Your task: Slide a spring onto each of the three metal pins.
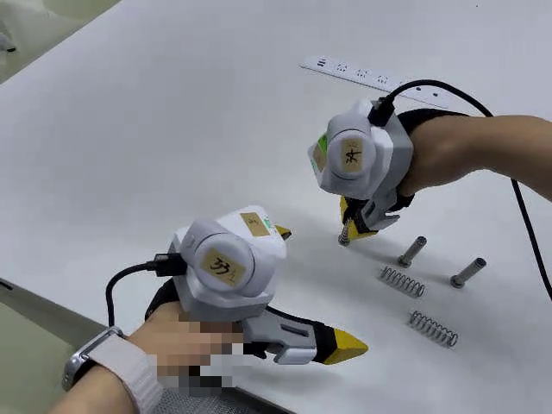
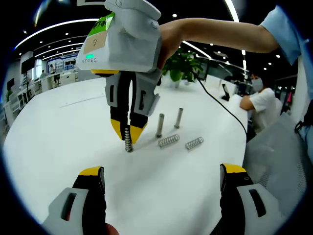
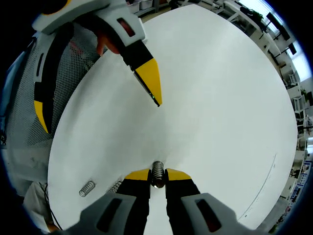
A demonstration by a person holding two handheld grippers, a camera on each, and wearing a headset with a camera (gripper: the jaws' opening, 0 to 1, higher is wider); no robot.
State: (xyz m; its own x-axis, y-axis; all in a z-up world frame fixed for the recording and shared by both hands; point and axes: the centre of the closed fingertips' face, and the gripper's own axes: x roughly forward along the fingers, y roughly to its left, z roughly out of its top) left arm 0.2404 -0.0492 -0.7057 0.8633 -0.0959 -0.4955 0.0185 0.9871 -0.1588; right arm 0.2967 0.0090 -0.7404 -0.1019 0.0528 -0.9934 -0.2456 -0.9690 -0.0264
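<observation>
**White surface (image 1: pixel 172 129), right jaws clamped on an upright spring (image 2: pixel 128 141)**

Left gripper (image 1: pixel 315 289) hovers low at the near edge, its jaws wide apart and holding nothing. Right gripper (image 1: pixel 356 229) points down, and the spring pinched between its yellow jaw tips meets the surface at its lower end. Beside those jaws, to their right in the head view, stand two bare pins (image 1: pixel 412 251) (image 1: pixel 468 272), apart from each other. Two loose springs (image 1: pixel 402 282) (image 1: pixel 433 329) lie flat near the pins, on the person's side.

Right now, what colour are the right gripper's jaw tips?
Yellow on the right gripper, clearest in the left gripper view.
</observation>
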